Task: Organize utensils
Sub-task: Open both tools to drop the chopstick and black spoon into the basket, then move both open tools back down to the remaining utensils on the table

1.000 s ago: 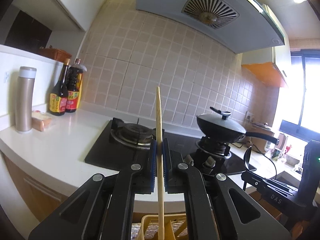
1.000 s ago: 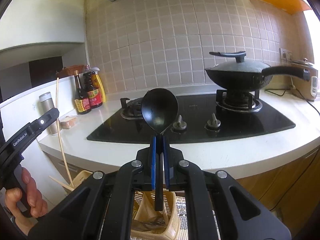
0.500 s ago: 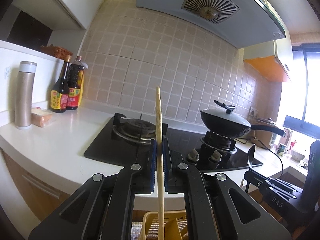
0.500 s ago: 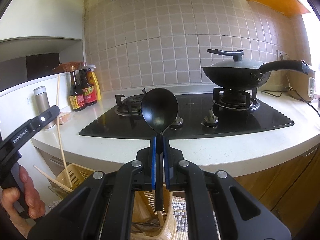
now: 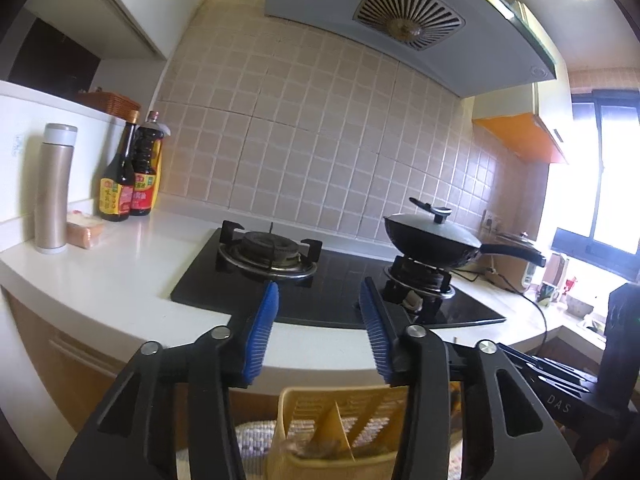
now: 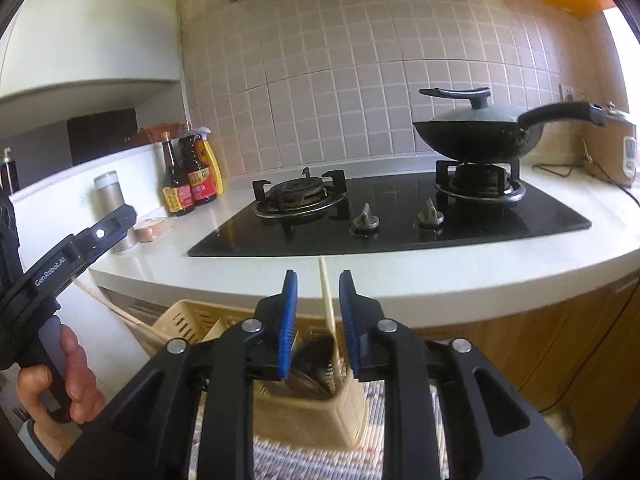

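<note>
Left gripper [image 5: 318,330] opening, nothing between pads, hanging above basket [image 5: 340,396]; right gripper [image 6: 318,322] opening too, pads clear of chopstick [image 6: 329,312] standing upright between them in basket compartment below; spoon [image 6: 310,372] lying in that compartment.

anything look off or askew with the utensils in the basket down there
Nothing spilled or damaged. The only oddity: chopsticks jut out slantwise past the left of the yellow utensil basket, while another chopstick stands nearly upright in it. Both grippers are opening, empty.
</note>
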`<state>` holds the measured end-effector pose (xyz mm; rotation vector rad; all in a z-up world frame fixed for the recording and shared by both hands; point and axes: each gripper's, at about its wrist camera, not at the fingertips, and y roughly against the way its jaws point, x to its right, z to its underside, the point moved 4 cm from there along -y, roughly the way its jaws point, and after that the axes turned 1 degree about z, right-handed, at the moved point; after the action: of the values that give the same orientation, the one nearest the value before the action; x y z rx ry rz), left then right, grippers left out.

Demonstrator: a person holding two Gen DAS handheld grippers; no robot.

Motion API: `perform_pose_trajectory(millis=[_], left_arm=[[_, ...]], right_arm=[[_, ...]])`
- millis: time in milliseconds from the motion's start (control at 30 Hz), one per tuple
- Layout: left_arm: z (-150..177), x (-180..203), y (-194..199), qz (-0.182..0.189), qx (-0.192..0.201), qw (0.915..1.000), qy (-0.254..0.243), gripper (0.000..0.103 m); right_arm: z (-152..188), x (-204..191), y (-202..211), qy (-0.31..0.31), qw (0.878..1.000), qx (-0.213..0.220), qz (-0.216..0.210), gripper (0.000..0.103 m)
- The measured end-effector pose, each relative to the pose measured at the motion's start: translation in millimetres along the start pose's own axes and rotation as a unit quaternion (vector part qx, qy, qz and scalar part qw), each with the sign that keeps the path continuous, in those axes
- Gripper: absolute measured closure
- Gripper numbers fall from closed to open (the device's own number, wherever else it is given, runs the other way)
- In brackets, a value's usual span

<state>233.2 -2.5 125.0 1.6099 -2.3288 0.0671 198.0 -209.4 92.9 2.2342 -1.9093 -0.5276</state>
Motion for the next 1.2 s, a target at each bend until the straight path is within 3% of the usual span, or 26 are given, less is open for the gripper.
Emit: perform_pose_trajectory(millis=[100, 200, 367, 500, 733, 867, 1033, 1200], left_arm=[[-6.4, 5.8, 26.5, 0.013, -0.001, 0.9999, 0.001, 0.048], [-11.5, 14.1, 51.9, 0.025, -0.002, 0.9997, -0.005, 0.042], [-15.2, 26.9, 94.4, 0.041, -0.013, 0.9990, -0.015, 0.035], [-9.9, 33.0, 118.9, 0.044, -0.046, 0.9977, -0.026, 0.035], [25.0, 29.9, 138.0, 0.030, -0.134, 0.9892, -0.050, 0.035], [67.2, 14.7, 134.7, 0.002, -0.209, 0.9758, -0.063, 0.035], [132.9, -13.8, 120.5, 0.008, -0.317, 0.9477, -0.036, 0.039], [177.7, -24.4, 112.7, 0.013, -0.370, 0.9279, -0.040, 0.051]], right_arm=[[0.5, -3.1, 26.0, -0.004, 1.000, 0.004, -0.005, 0.073], [-0.4, -8.3, 52.5, 0.000, 1.000, 0.012, -0.005, 0.057], [1.9, -22.0, 96.4, 0.008, 1.000, 0.011, -0.002, 0.056], [13.0, -30.0, 110.7, 0.010, 0.999, -0.034, 0.006, 0.056], [62.4, -41.8, 105.3, 0.007, 0.986, -0.165, 0.003, 0.056], [101.4, -47.9, 94.3, 0.005, 0.971, -0.239, 0.006, 0.056], [150.0, -55.0, 82.6, 0.001, 0.954, -0.300, 0.006, 0.056], [176.5, -59.4, 75.2, -0.012, 0.947, -0.322, -0.004, 0.057]])
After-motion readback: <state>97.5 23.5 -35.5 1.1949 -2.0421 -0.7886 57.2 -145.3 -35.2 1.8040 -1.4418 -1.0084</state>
